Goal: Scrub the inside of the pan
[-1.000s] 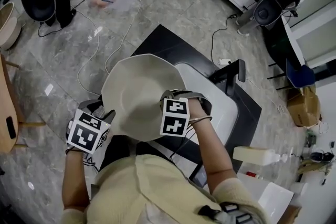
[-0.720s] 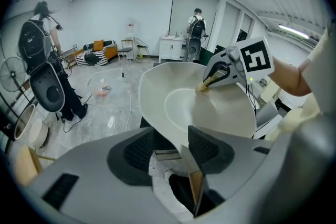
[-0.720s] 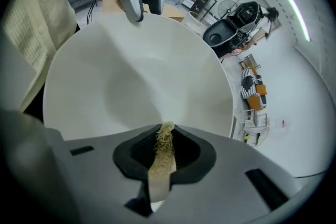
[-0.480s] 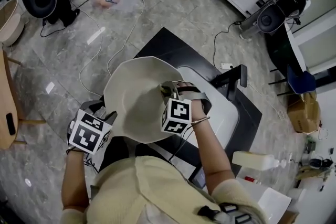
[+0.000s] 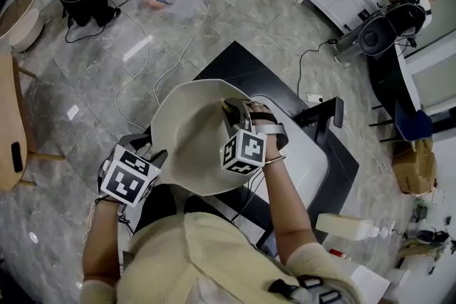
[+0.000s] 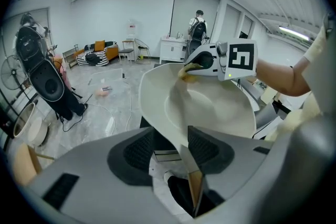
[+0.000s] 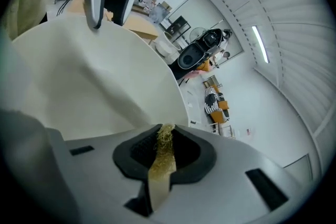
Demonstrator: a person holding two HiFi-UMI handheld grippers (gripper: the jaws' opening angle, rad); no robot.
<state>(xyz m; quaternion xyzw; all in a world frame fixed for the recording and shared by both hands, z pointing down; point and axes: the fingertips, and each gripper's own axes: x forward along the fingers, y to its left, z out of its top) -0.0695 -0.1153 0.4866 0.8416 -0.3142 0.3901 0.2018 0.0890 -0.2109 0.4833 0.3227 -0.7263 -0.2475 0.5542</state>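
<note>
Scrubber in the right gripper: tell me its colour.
The scrubber is straw yellow, clearest in the right gripper view.

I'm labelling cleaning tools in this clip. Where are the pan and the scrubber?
pan (image 5: 189,139): head view, on its bare inside surface.
scrubber (image 7: 164,149): right gripper view, on the middle of the yellowish fibrous strip.

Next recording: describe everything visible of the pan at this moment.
The pan is wide, round and shallow, matte cream. It is held in the air, tilted, above a black table. Its flat handle, tan at the end, runs between the jaws of the left gripper, which holds it. The right gripper presses a yellowish scrubber against its inside near the rim.
</note>
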